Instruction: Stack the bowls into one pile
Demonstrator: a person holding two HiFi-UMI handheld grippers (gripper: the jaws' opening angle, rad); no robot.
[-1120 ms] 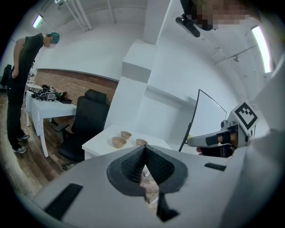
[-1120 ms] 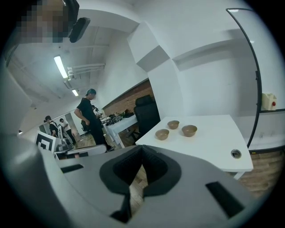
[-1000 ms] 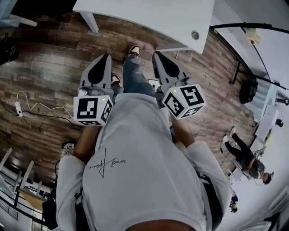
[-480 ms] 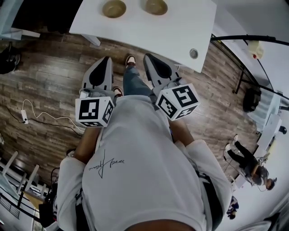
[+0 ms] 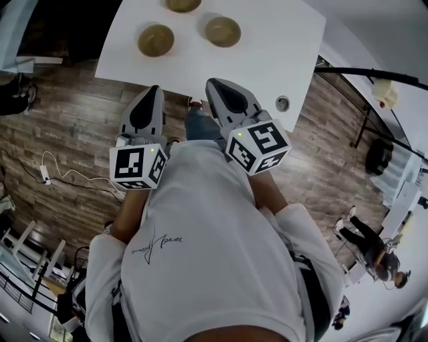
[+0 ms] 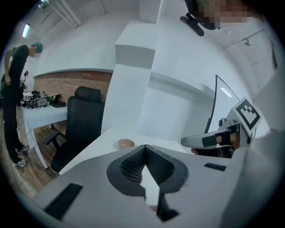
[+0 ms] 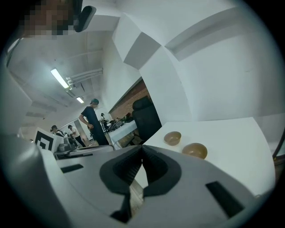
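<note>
L tongs [image 5: 155,91] & R tongs [image 5: 212,85] both pinched closed, empty; I hold them by counter [image 5: 281,40] edge. On it, apart & unstacked: left bowl [image 5: 156,40], right bowl [image 5: 223,31], far bowl [image 5: 182,4].

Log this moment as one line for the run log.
stage: nothing grasped | left gripper: shut, empty | right gripper: shut, empty | bowls: three, unstacked, apart on white table

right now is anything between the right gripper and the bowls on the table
Nothing visible does. The right gripper, jaws shut and empty, faces the nearest bowl across bare white table.
</note>
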